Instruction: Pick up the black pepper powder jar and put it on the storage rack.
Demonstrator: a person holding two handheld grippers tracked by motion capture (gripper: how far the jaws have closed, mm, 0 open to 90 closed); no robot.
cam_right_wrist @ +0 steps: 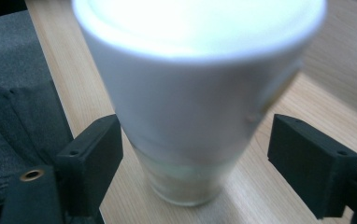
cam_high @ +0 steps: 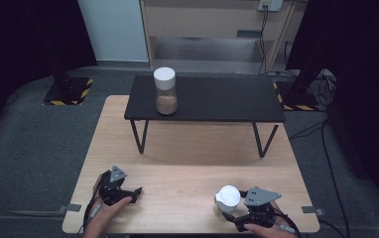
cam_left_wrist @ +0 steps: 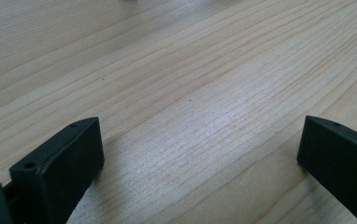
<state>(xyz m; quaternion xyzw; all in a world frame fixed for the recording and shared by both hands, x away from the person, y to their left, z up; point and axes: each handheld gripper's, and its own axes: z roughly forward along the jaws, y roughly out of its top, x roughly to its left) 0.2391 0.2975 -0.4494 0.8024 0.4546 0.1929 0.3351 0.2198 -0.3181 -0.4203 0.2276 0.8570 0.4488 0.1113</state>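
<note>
A pale wooden table (cam_high: 187, 173) with fine straight grain stands on grey carpet. Strips of grey tape mark its near corners. On its far half sits a low black bench (cam_high: 212, 99) with a matte rectangular top and thin slanted metal legs. A clear jar with a white rounded lid (cam_high: 165, 91) stands upright on the bench's left part, brown powder filling its lower portion. Beyond are a light wall panel, a wooden cabinet with hanging cables, and black-and-yellow striped stand bases on the floor at both sides.

At the table's near right edge stands a second jar with a white lid (cam_high: 226, 200), upright, close to the edge. In the right gripper view its broad, smooth white lid tapers down to a clear glass body holding a pale brownish fill. The right gripper (cam_high: 233, 216) has this jar between its blocky matte-black jaws; one jaw lies just beside the glass and the other stands apart from it, so the pads are not pressing on it.

The left gripper (cam_high: 135, 192) rests at the near left of the table, well apart from the jar, its jaws spread wide over bare wood with nothing between them.
</note>
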